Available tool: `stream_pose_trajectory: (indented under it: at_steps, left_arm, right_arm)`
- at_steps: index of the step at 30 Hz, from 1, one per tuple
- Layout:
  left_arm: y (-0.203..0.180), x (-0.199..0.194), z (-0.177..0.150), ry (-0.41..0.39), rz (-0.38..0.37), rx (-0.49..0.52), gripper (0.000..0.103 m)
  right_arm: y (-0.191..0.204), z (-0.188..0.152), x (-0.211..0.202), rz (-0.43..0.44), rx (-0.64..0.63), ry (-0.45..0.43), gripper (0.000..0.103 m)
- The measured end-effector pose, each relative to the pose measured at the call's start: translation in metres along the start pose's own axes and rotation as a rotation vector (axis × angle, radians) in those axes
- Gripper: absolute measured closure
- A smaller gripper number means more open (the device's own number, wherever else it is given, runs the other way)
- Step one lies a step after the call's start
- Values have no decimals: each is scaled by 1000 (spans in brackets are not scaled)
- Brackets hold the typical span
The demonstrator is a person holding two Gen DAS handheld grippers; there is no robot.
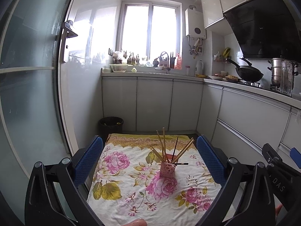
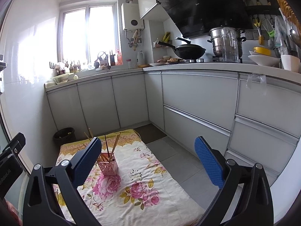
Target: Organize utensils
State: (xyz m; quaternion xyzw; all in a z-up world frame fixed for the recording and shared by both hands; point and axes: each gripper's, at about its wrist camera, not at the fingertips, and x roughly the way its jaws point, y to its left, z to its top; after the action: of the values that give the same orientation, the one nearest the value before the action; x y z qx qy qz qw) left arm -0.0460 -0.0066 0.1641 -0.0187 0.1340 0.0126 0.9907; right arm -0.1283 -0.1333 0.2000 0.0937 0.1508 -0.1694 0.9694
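Left wrist view: the left gripper (image 1: 149, 159), two blue-padded black tongs, is hanging spread wide and gripping nothing. The pink perforated plastic holder (image 1: 167, 169) is standing on the floral-print cloth (image 1: 120, 192) between the tongs, ahead of their tips. Yellow wooden chopsticks (image 1: 164, 144) are fanning out of it; one dark chopstick (image 1: 181, 163) is lying flat on the cloth just right of the holder.

Right wrist view: the right gripper (image 2: 148, 162) is likewise spread and empty. The holder (image 2: 108, 166) is sitting just beside its left tong, which is hiding part of the chopsticks.

Step in hand: probably nearing the end; one utensil is apparently waiting outside.

Next move: likely reaching forward, pinching the flat chopstick and dropping it upright.
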Motion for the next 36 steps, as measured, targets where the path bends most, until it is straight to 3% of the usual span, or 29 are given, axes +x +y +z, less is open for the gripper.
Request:
stream_pose_trajectory:
  at_steps: [36]
  left_arm:
    - [-3, 6, 1, 22, -55, 14, 7]
  right_arm:
    - [0, -1, -2, 37, 12, 9, 7]
